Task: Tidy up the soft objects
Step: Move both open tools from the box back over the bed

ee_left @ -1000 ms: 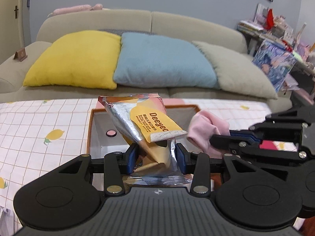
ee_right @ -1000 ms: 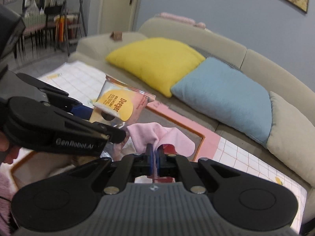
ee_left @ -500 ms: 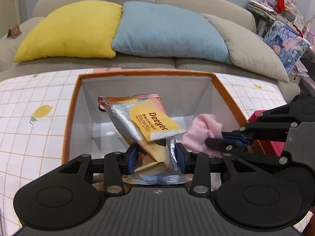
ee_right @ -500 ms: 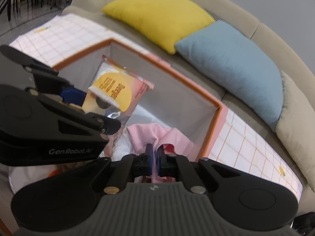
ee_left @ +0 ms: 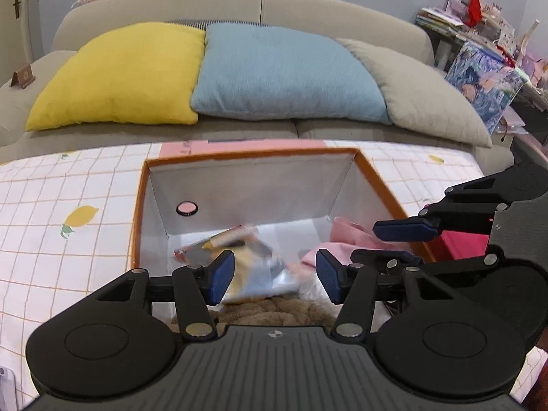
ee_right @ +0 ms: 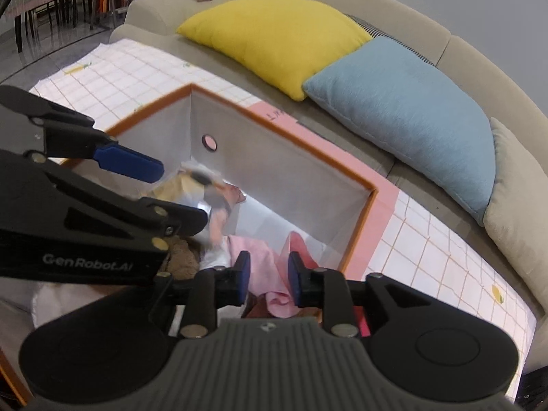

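An orange-rimmed box (ee_left: 139, 212) with white inner walls stands on the checked cloth. A silver and yellow snack bag (ee_left: 253, 260), blurred, lies loose inside it, just beyond my left gripper (ee_left: 275, 274). Its jaws are opening and nothing is pinched between them. A pink cloth (ee_right: 270, 260) droops into the box's right side, between the pads of my right gripper (ee_right: 269, 275). Those jaws are opening too, and the pads stand off the cloth. A brown plush thing (ee_left: 274, 306) lies at the box's near end. The right gripper (ee_left: 380, 245) also shows in the left wrist view.
Behind the box is a beige sofa (ee_left: 308, 3) with a yellow pillow (ee_left: 126, 75), a blue pillow (ee_left: 284, 72) and a beige pillow (ee_left: 421, 92). The lemon-print checked cloth (ee_left: 68, 205) covers the surface all around. A cluttered shelf (ee_left: 479, 41) stands at the far right.
Both grippers sank over the box. My left jaws spread and the snack bag dropped from them into the box. My right jaws parted from the pink cloth.
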A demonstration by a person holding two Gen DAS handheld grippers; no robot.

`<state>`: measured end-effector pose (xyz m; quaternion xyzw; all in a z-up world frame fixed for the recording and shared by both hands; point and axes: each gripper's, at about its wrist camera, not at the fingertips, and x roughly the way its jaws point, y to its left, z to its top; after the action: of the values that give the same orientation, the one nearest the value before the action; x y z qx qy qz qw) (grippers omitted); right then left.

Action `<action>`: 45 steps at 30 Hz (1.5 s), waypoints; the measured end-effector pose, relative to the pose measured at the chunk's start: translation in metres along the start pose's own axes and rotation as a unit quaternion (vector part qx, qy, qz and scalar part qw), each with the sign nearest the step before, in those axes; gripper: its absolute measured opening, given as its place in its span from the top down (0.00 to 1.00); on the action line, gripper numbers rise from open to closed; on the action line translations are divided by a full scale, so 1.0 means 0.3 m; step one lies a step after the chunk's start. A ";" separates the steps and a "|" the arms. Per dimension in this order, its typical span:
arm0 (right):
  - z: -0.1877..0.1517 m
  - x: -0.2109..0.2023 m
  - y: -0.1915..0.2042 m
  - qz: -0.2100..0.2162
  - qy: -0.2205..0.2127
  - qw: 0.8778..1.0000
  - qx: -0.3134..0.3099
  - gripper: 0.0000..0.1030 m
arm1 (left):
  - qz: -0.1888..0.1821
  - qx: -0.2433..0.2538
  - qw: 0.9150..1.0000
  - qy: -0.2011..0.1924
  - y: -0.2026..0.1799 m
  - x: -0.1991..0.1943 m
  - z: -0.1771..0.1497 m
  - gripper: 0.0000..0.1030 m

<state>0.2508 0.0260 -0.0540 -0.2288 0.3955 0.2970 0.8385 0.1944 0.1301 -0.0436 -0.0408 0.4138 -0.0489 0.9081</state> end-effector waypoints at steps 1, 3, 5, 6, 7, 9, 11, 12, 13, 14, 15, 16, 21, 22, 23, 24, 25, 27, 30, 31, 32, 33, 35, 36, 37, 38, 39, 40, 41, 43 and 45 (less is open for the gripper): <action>0.000 -0.012 0.001 -0.002 -0.003 1.000 0.000 0.71 | 0.001 0.000 1.000 -0.003 -0.002 -0.012 0.001 0.37; 0.000 -0.045 -0.004 -0.002 -0.009 1.000 0.000 0.70 | 0.008 0.004 1.000 -0.007 -0.011 -0.036 0.005 0.36; -0.003 -0.084 -0.007 -0.004 -0.016 1.000 0.003 0.67 | 0.012 0.015 1.000 -0.012 -0.025 -0.068 0.007 0.35; -0.003 -0.105 -0.009 -0.005 -0.021 1.000 0.006 0.65 | 0.010 0.020 1.000 -0.015 -0.034 -0.085 0.006 0.35; -0.005 -0.130 -0.013 -0.005 -0.027 1.000 0.009 0.65 | 0.008 0.024 0.999 -0.020 -0.041 -0.103 0.006 0.35; -0.010 -0.174 -0.019 -0.008 -0.040 0.999 0.017 0.63 | 0.003 0.029 0.999 -0.033 -0.058 -0.145 0.004 0.35; -0.018 -0.221 -0.029 -0.009 -0.058 0.998 0.028 0.63 | 0.001 0.040 0.998 -0.048 -0.080 -0.185 -0.001 0.34; -0.025 -0.246 -0.035 -0.011 -0.067 0.997 0.036 0.62 | 0.004 0.047 0.997 -0.054 -0.096 -0.203 -0.003 0.34; -0.034 -0.270 -0.041 -0.013 -0.076 0.996 0.042 0.61 | 0.006 0.055 0.997 -0.061 -0.111 -0.221 -0.006 0.34; -0.048 -0.296 -0.044 -0.014 -0.086 0.995 0.050 0.61 | 0.008 0.062 0.996 -0.070 -0.129 -0.240 -0.012 0.34; -0.062 -0.320 -0.047 -0.016 -0.094 0.994 0.058 0.60 | 0.007 0.066 0.995 -0.078 -0.145 -0.258 -0.017 0.34; -0.078 -0.343 -0.049 -0.018 -0.102 0.992 0.065 0.59 | 0.004 0.068 0.994 -0.084 -0.160 -0.273 -0.022 0.34; -0.190 -0.446 -0.066 -0.038 -0.137 0.985 0.097 0.57 | -0.014 0.068 0.992 -0.105 -0.232 -0.331 -0.066 0.34; -0.220 -0.465 -0.070 -0.043 -0.141 0.983 0.107 0.57 | -0.016 0.069 0.992 -0.105 -0.247 -0.336 -0.075 0.34; -0.241 -0.474 -0.077 -0.046 -0.144 0.981 0.118 0.57 | -0.017 0.072 0.992 -0.104 -0.265 -0.339 -0.088 0.34; -0.269 -0.488 -0.082 -0.048 -0.147 0.980 0.129 0.57 | -0.018 0.074 0.992 -0.104 -0.279 -0.342 -0.101 0.34; -0.299 -0.502 -0.086 -0.052 -0.149 0.978 0.140 0.57 | -0.019 0.076 0.991 -0.105 -0.297 -0.342 -0.113 0.34; -0.348 -0.522 -0.089 -0.066 -0.151 0.974 0.157 0.57 | -0.027 0.075 0.991 -0.105 -0.327 -0.342 -0.132 0.34; -0.441 -0.553 -0.096 -0.085 -0.154 0.967 0.182 0.57 | -0.055 0.054 0.992 -0.097 -0.358 -0.331 -0.160 0.34; -0.473 -0.560 -0.100 -0.091 -0.154 0.965 0.192 0.57 | -0.066 0.042 0.993 -0.093 -0.367 -0.326 -0.168 0.34; -0.500 -0.565 -0.103 -0.096 -0.153 0.963 0.199 0.57 | -0.076 0.030 0.993 -0.088 -0.378 -0.315 -0.176 0.34; -0.528 -0.571 -0.107 -0.101 -0.151 0.962 0.206 0.57 | -0.084 0.024 0.993 -0.082 -0.389 -0.307 -0.181 0.34; -0.577 -0.579 -0.115 -0.113 -0.150 0.959 0.212 0.57 | -0.093 0.022 0.993 -0.073 -0.422 -0.290 -0.194 0.34; -0.601 -0.580 -0.119 -0.120 -0.147 0.959 0.213 0.57 | -0.095 0.025 0.993 -0.067 -0.439 -0.281 -0.199 0.34; -0.619 -0.579 -0.126 -0.127 -0.143 0.959 0.211 0.57 | -0.099 0.029 0.993 -0.061 -0.457 -0.272 -0.201 0.34; -0.640 -0.575 -0.132 -0.136 -0.138 0.959 0.209 0.57 | -0.103 0.033 0.993 -0.054 -0.476 -0.262 -0.206 0.34; -0.660 -0.573 -0.134 -0.144 -0.133 0.958 0.208 0.57 | -0.107 0.035 0.992 -0.048 -0.490 -0.252 -0.207 0.34; -0.678 -0.571 -0.141 -0.150 -0.128 0.958 0.207 0.57 | -0.111 0.036 0.992 -0.042 -0.502 -0.245 -0.212 0.34; -0.698 -0.568 -0.146 -0.154 -0.123 0.958 0.208 0.57 | -0.116 0.039 0.992 -0.036 -0.519 -0.236 -0.213 0.34; -0.730 -0.560 -0.156 -0.162 -0.116 0.957 0.210 0.57 | -0.120 0.045 0.991 -0.026 -0.549 -0.220 -0.213 0.34; -0.765 -0.562 -0.171 -0.171 -0.112 0.955 0.213 0.57 | -0.122 0.056 0.991 -0.018 -0.587 -0.208 -0.221 0.34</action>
<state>0.0785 -0.2062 -0.0454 -0.0744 0.3076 0.0815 0.9451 0.0939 -0.0391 -0.0202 -0.0412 0.3860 -0.1818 0.9034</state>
